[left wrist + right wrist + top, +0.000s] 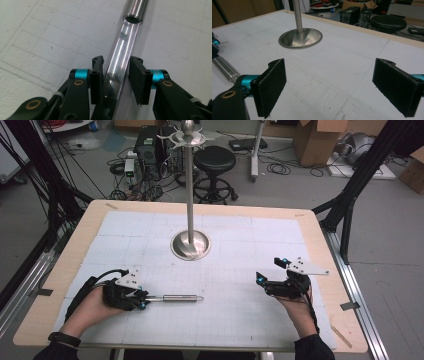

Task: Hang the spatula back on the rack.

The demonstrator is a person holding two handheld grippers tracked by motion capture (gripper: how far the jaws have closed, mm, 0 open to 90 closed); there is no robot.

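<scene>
A polished metal rod (180, 298) lies flat on the white gridded mat (235, 320) at the front left, its thicker sleeve end pointing right. My left gripper (142, 299) sits at the rod's thin left end. In the left gripper view the rod (125, 42) runs up between the two black pads (97, 75), which stand close on either side with a thin gap on the right; my left gripper (116, 60) is open. My right gripper (270, 270) hovers at the front right, wide open with nothing in it (332, 77). The rod's end (224, 67) shows at that view's left.
A tall steel stand (190, 195) rises from a round base (190, 245) at the middle back of the mat; the base (300, 37) lies ahead of my right gripper. The wooden table edge (345, 285) frames the mat. A black stool (214, 162) and computer gear stand on the floor beyond.
</scene>
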